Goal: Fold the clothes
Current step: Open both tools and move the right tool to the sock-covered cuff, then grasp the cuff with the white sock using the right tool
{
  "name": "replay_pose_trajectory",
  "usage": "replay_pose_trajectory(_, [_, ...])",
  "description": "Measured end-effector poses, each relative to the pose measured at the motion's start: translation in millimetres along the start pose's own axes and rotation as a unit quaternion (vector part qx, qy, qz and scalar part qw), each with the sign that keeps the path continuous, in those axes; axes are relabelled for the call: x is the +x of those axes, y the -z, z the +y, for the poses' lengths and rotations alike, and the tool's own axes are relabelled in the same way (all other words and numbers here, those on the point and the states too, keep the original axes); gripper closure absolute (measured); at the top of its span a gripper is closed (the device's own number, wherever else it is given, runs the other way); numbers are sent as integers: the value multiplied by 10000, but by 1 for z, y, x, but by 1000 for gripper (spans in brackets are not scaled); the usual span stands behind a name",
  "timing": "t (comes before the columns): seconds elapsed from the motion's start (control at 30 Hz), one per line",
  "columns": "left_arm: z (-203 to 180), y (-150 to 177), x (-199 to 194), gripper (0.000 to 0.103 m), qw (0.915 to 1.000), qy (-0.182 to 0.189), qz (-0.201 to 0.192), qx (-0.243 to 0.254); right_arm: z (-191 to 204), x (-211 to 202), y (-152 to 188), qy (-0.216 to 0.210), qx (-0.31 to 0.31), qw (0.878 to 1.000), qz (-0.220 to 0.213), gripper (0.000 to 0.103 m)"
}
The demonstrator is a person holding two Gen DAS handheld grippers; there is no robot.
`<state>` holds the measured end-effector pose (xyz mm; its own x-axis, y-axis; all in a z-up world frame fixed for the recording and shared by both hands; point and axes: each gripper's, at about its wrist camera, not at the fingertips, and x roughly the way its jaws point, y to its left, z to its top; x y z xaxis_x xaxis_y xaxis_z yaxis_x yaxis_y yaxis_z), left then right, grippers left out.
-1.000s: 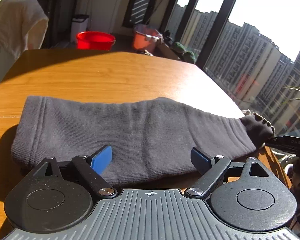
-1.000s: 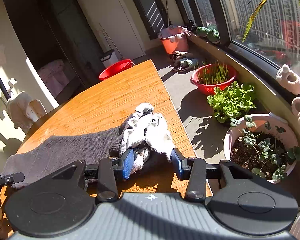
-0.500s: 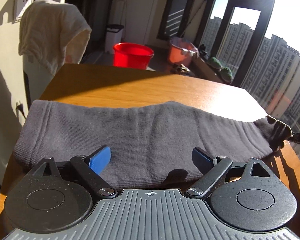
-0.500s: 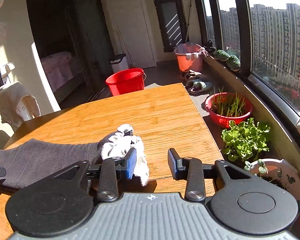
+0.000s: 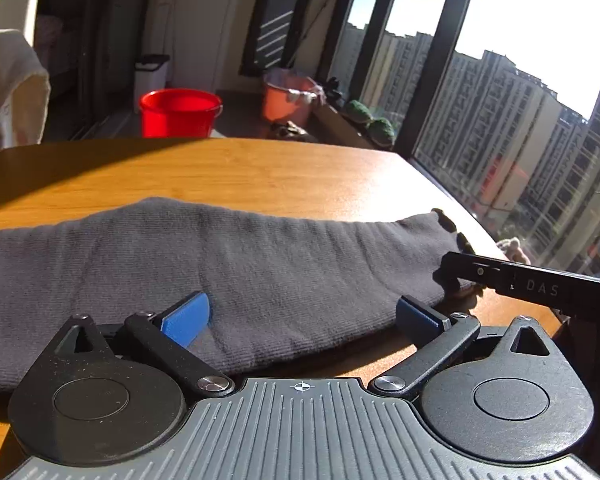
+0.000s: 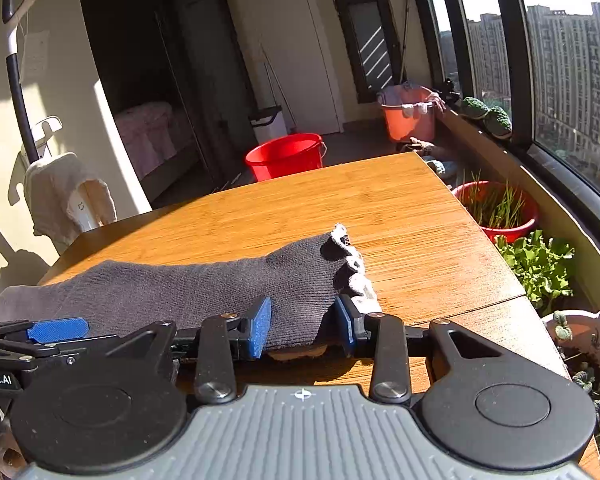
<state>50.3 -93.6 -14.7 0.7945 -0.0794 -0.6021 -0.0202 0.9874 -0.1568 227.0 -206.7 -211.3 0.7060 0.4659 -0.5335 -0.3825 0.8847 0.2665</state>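
A long grey ribbed garment [image 5: 228, 272] lies flat lengthwise along the tabletop's [image 5: 260, 176] near edge, its whitish frilled end [image 6: 356, 280] toward the window.

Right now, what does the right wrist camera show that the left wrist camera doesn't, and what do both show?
Only the right wrist view shows the potted greens, the red planter, a vacuum handle, and the right gripper straddling the garment's near edge. Only the left wrist view shows the left gripper, open over the cloth. Both show the grey knit garment, the wooden table, the red bucket and the orange bucket.
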Motion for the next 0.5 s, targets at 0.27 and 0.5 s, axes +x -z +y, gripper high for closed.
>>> replay_pose_trajectory(0.27, [-10, 4, 6, 0, 9993, -254, 2, 275, -9, -20, 11, 206, 310, 9991, -221, 65])
replay_pose_trajectory(0.5, [-14, 5, 8, 0, 9991, -301, -3, 315, -42, -19, 9, 94, 1247, 9920, -170, 59])
